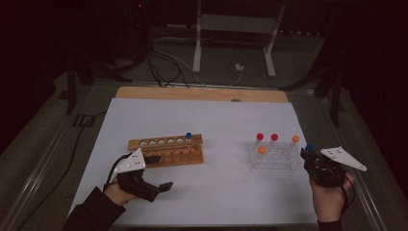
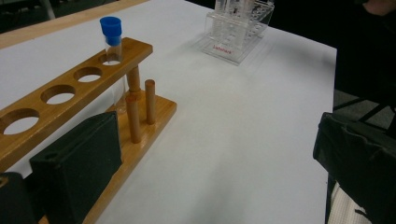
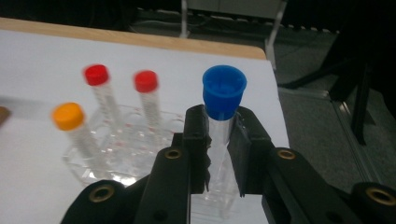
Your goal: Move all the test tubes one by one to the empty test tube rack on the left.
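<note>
A wooden rack (image 1: 166,150) lies left of centre, with one blue-capped tube (image 1: 188,136) standing in its right end hole. In the left gripper view that tube (image 2: 111,32) rises from the wooden rack (image 2: 84,88). My left gripper (image 1: 159,172) sits open just in front of this rack, its jaws wide apart and nothing between them (image 2: 215,177). A clear rack (image 1: 274,159) at the right holds red-capped and orange-capped tubes (image 3: 96,74). At its right end my right gripper (image 3: 219,154) is shut on another blue-capped tube (image 3: 224,93), held upright (image 1: 309,147). Whether its foot rests in the clear rack is hidden.
The white sheet (image 1: 226,120) covers a wooden tabletop whose bare far edge (image 1: 202,94) shows. Cables and metal stand legs (image 1: 197,48) lie on the floor beyond. The table's right edge runs close beside my right hand (image 1: 332,202).
</note>
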The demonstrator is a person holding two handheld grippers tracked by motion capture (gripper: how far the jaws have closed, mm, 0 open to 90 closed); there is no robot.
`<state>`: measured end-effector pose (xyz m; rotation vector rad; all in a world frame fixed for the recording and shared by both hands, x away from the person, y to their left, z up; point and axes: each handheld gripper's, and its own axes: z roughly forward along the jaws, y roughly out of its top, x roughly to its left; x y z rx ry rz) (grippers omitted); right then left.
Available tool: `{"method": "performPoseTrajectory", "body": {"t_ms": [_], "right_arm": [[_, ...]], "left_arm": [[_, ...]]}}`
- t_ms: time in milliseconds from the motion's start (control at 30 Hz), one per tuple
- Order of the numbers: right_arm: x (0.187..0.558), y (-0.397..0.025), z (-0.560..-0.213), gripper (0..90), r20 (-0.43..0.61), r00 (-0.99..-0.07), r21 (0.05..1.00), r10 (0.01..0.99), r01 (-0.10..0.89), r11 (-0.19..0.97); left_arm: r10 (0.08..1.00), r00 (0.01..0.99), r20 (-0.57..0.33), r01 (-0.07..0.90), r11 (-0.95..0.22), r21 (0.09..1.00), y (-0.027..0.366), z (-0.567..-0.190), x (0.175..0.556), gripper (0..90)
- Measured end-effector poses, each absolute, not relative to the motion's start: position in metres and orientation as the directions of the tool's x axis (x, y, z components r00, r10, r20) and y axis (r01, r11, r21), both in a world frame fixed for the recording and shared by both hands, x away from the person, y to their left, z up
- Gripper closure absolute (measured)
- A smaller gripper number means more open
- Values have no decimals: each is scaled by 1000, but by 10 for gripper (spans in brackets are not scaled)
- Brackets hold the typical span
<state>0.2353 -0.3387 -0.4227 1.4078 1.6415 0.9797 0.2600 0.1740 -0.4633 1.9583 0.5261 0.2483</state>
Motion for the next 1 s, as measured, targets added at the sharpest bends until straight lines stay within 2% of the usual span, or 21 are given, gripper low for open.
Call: {"method": "performPoseTrajectory", "body": {"t_ms": [167,400,733,1000], "right_arm": [[227,-325,-411,769,-81,-168,901,983,410,144],[221,-308,-406,769,-53,-253,888,966,431,162],[224,-280,-418,769,-13,-395,865,919,457,208],[227,-255,-428,769,-18,-473,850,881,456,262]], "left_arm": [[466,883,-59,249,-357,900,173,-463,259,20],[445,893,-69,247,-357,901,172,-461,258,20],[432,899,-67,246,-372,895,166,-461,257,20],[412,909,-66,238,-383,893,158,-460,257,20]]}}
